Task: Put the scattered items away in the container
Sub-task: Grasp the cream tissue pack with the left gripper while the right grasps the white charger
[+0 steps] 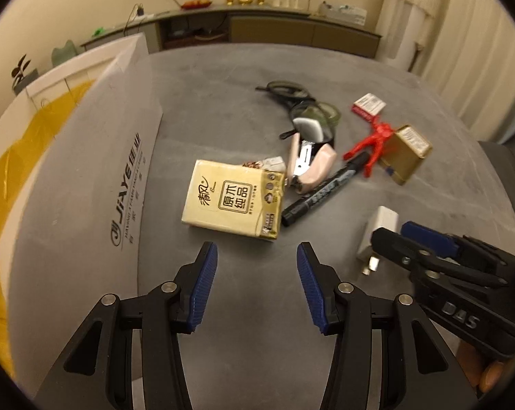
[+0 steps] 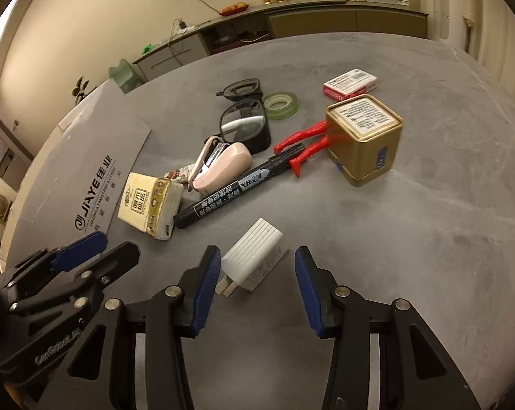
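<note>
Tissue pack (image 1: pixel 233 200), marker (image 1: pixel 324 189) and tin (image 1: pixel 406 152) litter grey table (image 1: pixel 223 102)

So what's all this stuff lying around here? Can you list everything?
table: one, grey, under everything
cardboard box: one, white flap, left side
tissue pack: one, cream, beside box
stapler: one, pink, behind tissue pack
marker: one, black, centre
glasses: two pairs, dark, behind stapler
tape roll: one, green, beside glasses
figurine: one, red, against tin
tin: one, gold, right
card box: one, red-white, far right
charger: one, white, nearest
left claw: open, empty
right claw: open, charger just ahead
</note>
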Motion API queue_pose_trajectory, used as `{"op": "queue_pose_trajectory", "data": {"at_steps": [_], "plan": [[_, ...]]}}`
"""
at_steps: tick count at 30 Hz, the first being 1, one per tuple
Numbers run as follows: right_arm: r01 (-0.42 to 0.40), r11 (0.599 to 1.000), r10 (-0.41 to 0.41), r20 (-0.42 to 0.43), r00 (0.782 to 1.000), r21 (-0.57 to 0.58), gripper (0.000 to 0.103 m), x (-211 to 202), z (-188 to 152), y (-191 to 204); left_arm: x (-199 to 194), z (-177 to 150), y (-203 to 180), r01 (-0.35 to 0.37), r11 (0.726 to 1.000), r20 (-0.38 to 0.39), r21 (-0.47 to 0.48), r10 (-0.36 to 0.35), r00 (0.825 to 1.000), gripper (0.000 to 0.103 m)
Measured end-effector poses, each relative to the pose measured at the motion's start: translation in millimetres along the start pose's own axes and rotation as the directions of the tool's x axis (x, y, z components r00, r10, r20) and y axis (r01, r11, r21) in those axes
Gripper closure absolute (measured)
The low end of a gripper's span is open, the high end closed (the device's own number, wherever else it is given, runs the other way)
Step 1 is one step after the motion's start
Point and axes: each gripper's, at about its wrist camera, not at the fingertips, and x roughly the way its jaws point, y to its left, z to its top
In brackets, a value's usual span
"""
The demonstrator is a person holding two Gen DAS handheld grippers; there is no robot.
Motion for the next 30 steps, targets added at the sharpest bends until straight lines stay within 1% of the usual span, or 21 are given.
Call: {"op": "queue_pose_trajectory", "data": {"at_steps": [2, 4, 6, 7, 9, 11, 12, 15, 17, 18, 19, 20, 21, 23, 24, 25, 27, 30], "plan": [[0.012, 1.000, -0.012, 0.001, 1.000, -0.017, 0.056, 0, 4, -3, 11, 1, 3, -0.064, 0.998, -0.018, 0.010, 0.064, 0.998, 0.051], [0.041, 0.999, -0.041, 0.009, 0.999, -0.023, 0.056, -2, 7, -10, 18, 2, 12, -0.122, 0.993, -0.032, -0.012, 0.121, 0.992, 0.052], [0.037, 0.999, -0.037, 0.001, 0.999, -0.003, 0.056, -2, 11, -21, 23, 1, 22, -0.134, 0.990, -0.044, -0.048, 0.132, 0.990, 0.052], [0.025, 1.000, -0.025, -0.008, 1.000, 0.014, 0.056, -2, 13, -26, 23, 1, 25, -0.128, 0.990, -0.047, -0.058, 0.125, 0.991, 0.052], [-0.005, 0.999, 0.006, -0.017, 1.000, 0.050, 0.056, -6, 14, -34, 22, 2, 25, -0.052, 0.996, -0.050, -0.072, 0.049, 0.998, 0.052], [-0.022, 0.997, 0.023, -0.010, 1.000, 0.070, 0.055, -9, 16, -36, 23, 4, 22, 0.023, 0.995, -0.051, -0.093, -0.028, 0.998, 0.051], [-0.028, 0.997, 0.028, -0.007, 1.000, 0.074, 0.055, -10, 16, -35, 25, 4, 21, 0.037, 0.994, -0.056, -0.103, -0.043, 0.998, 0.051], [-0.019, 0.999, 0.020, -0.018, 1.000, 0.044, 0.054, -5, 15, -25, 33, 7, 23, 0.040, 0.991, -0.075, -0.127, -0.049, 0.996, 0.051], [0.003, 1.000, -0.002, -0.036, 0.999, 0.025, 0.054, 0, 12, -22, 34, 10, 28, 0.002, 0.990, -0.077, -0.142, -0.014, 0.997, 0.051], [0.013, 1.000, -0.012, -0.039, 0.999, 0.022, 0.054, 1, 11, -21, 34, 12, 32, -0.015, 0.987, -0.076, -0.159, 0.003, 0.997, 0.051], [0.016, 1.000, -0.015, -0.031, 0.999, 0.025, 0.054, -1, 12, -22, 32, 13, 37, -0.017, 0.983, -0.065, -0.181, 0.005, 0.998, 0.051], [0.016, 1.000, -0.016, -0.018, 1.000, 0.024, 0.054, -5, 13, -22, 29, 14, 40, -0.003, 0.980, -0.051, -0.198, -0.007, 0.999, 0.051], [0.008, 1.000, -0.008, 0.004, 1.000, 0.009, 0.054, -11, 17, -20, 26, 15, 42, 0.018, 0.977, -0.037, -0.213, -0.027, 0.999, 0.051], [-0.040, 0.998, 0.042, 0.035, 0.999, -0.054, 0.054, -21, 29, -7, 16, 15, 47, 0.047, 0.968, -0.004, -0.247, -0.050, 0.999, 0.051], [-0.073, 0.991, 0.077, 0.026, 0.997, -0.108, 0.052, -22, 37, 4, 14, 14, 48, 0.047, 0.965, 0.001, -0.256, -0.048, 0.999, 0.051], [-0.100, 0.982, 0.104, 0.015, 0.994, -0.160, 0.047, -21, 44, 15, 13, 13, 49, 0.043, 0.964, 0.001, -0.264, -0.044, 0.999, 0.051], [-0.112, 0.958, 0.116, -0.002, 0.993, -0.262, 0.044, -13, 55, 41, 16, 10, 50, 0.029, 0.962, -0.018, -0.270, -0.036, 0.999, 0.051], [-0.097, 0.919, 0.100, -0.013, 0.995, -0.382, 0.044, 7, 66, 78, 19, 5, 54, 0.024, 0.957, -0.038, -0.289, -0.036, 0.999, 0.051]]}}
